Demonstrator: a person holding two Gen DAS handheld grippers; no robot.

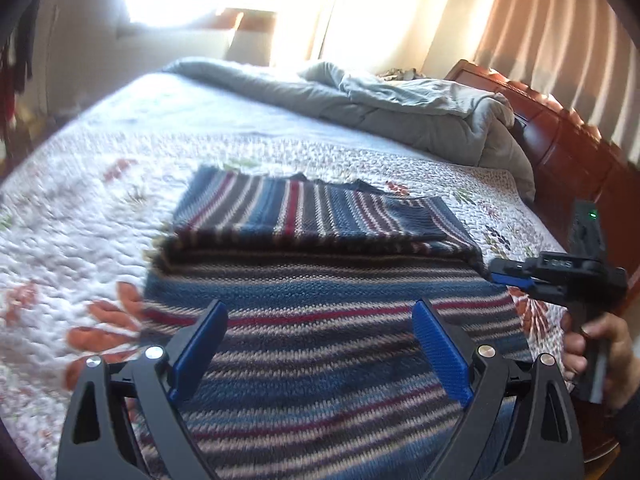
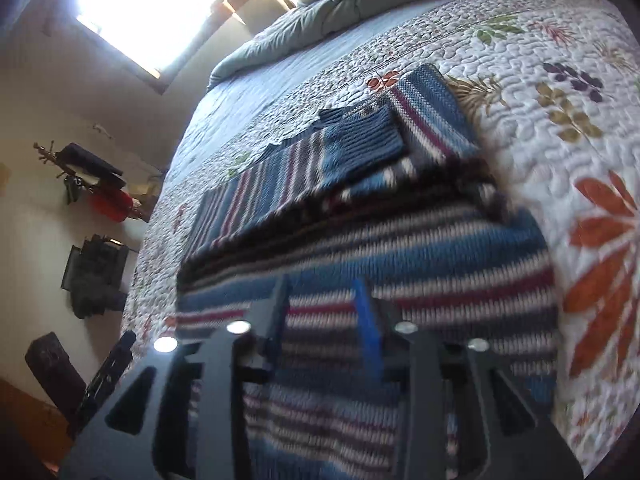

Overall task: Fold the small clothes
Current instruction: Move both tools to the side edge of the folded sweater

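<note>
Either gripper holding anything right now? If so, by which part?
Nothing held. The left gripper is wide open above the striped sweater. The right gripper also has a gap between its fingers, with no fabric in it.

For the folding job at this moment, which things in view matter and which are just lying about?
Part of the job:
striped knit sweater, partly folded
left gripper, open, nothing between its pads
right gripper, open, empty
floral quilt under the sweater

Lying about:
grey comforter, bunched at the far end
wooden headboard
curtain
</note>
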